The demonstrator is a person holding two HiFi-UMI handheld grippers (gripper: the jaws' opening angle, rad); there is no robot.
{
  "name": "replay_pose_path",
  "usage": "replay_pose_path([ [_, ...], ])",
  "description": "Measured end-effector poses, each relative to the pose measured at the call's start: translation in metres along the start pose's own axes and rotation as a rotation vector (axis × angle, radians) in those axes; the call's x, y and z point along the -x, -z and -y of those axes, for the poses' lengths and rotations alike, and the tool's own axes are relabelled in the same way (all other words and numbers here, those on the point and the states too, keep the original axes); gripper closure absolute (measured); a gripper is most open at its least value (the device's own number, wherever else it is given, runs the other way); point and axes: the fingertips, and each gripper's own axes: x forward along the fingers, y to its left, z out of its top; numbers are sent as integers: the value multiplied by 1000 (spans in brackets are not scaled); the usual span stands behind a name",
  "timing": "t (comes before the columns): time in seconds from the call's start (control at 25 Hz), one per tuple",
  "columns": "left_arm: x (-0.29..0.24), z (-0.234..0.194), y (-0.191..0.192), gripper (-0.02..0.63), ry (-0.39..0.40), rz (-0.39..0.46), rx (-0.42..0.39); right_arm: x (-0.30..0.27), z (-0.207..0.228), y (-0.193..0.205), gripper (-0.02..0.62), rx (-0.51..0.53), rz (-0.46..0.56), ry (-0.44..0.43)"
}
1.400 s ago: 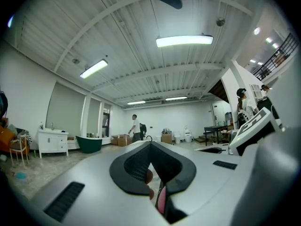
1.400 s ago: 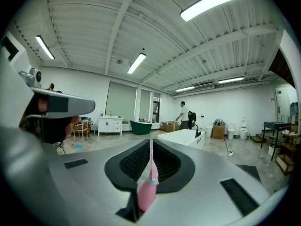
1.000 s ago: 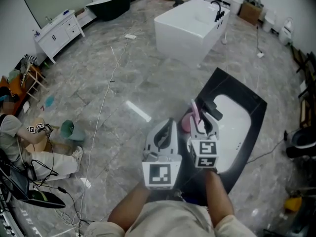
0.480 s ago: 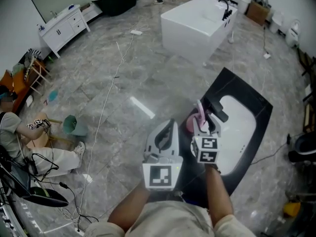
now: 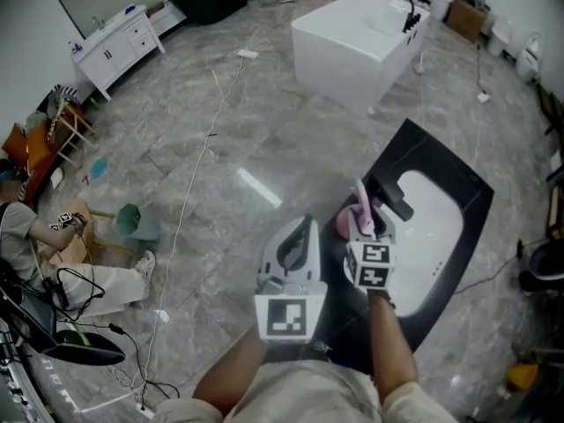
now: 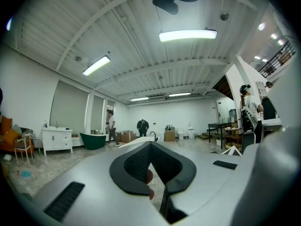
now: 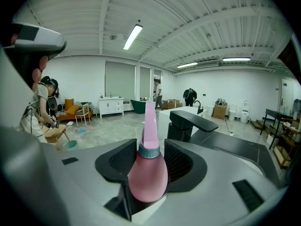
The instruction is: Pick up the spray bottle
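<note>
The pink spray bottle stands on the black vanity slab, left of the black faucet. My right gripper tilts down over it. In the right gripper view the bottle sits between the two pads, its round body low in the gap and its pale nozzle sticking up past the fingertips. The right gripper stands open, with a sliver of space beside the bottle's neck. My left gripper hovers level to the left, over the floor; in its own view the left gripper is shut on nothing.
A white basin is set into the slab right of the faucet. A white bathtub stands farther off. A cable runs across the grey floor. A person sits at the left among stools and gear.
My right gripper has sunk onto the pink bottle, so its jaws now straddle the body. The left gripper has stayed where it was.
</note>
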Motion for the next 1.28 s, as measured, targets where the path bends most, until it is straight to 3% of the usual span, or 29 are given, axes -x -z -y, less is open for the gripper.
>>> replay_pose_path([
  [0.32,-3,4,15,604,-2,-28,2,-3,0,2,442,0,35,-5],
  [0.76,-1,6,7,604,-8,-19,-9,10,1,-10,456,0,74,-14],
  [1.28,15,12,-19,604,-9,28,-3,64,-11,-61,457,5,175,-13],
])
